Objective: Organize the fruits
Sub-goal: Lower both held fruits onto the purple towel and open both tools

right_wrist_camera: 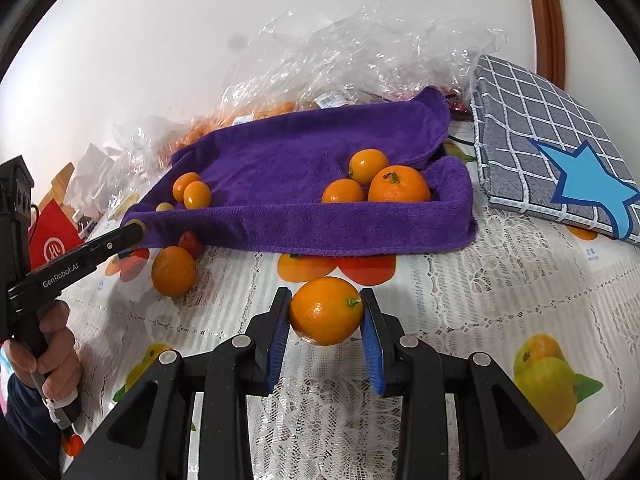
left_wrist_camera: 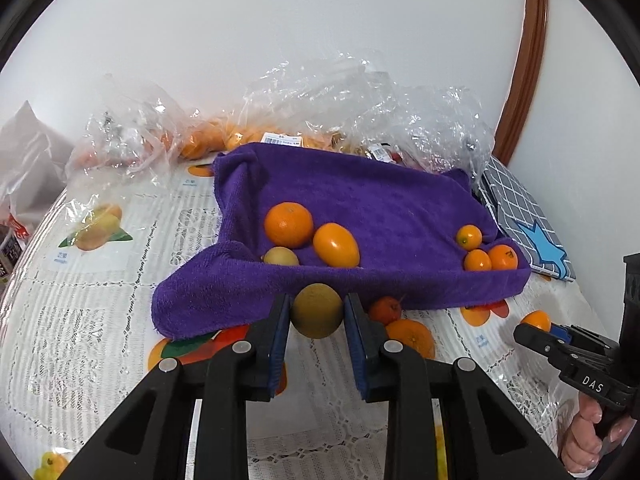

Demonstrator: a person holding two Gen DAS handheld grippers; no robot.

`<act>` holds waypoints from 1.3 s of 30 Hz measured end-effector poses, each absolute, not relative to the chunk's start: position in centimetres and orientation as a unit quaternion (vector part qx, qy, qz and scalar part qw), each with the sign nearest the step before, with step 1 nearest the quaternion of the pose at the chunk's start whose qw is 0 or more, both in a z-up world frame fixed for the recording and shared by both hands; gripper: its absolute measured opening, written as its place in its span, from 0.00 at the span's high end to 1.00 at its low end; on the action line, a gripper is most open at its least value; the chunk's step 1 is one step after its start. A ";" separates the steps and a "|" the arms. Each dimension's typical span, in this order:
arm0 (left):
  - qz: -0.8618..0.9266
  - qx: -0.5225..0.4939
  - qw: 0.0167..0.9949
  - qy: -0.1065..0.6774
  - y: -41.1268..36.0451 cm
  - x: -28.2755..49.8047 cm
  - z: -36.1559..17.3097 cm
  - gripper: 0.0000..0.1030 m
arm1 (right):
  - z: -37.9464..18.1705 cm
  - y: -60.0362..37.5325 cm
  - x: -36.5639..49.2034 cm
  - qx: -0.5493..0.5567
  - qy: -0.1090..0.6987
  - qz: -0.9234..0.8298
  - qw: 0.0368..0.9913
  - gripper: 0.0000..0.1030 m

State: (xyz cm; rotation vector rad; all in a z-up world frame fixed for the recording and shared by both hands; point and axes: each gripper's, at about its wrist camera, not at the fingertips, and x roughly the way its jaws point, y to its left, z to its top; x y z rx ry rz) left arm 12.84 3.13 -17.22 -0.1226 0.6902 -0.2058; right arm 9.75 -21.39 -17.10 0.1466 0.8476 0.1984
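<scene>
While both hands work at once, we grip one fruit in each pair of tongs. The left tongs [left_wrist_camera: 316,312] are clenched on a greenish-brown fruit [left_wrist_camera: 317,310], held just before the near rim of the purple towel [left_wrist_camera: 384,200] at twelve o'clock, probably bound for its hollow. The right tongs [right_wrist_camera: 325,312] are clenched on an orange citrus [right_wrist_camera: 326,310] above the desk [right_wrist_camera: 480,280]. The towel's raised edges seem meant to stop fruit rolling; oranges already sit grouped inside, while two lie loose on the desk at ten o'clock of the right tongs.
</scene>
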 end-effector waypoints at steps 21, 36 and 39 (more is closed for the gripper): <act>-0.091 -0.079 0.945 0.303 4.4 12.1 -15.8 0.74 | -14.2 -21.1 10.2 0.053 0.373 0.094 0.922 0.67; -0.062 -0.065 0.952 0.292 4.3 15.5 -12.7 0.74 | -10.2 -23.4 15.9 0.070 0.331 0.097 0.936 0.67; -0.068 -0.061 0.952 0.293 3.7 16.7 -12.3 0.74 | -10.2 -23.8 17.2 0.063 0.328 0.092 0.938 0.67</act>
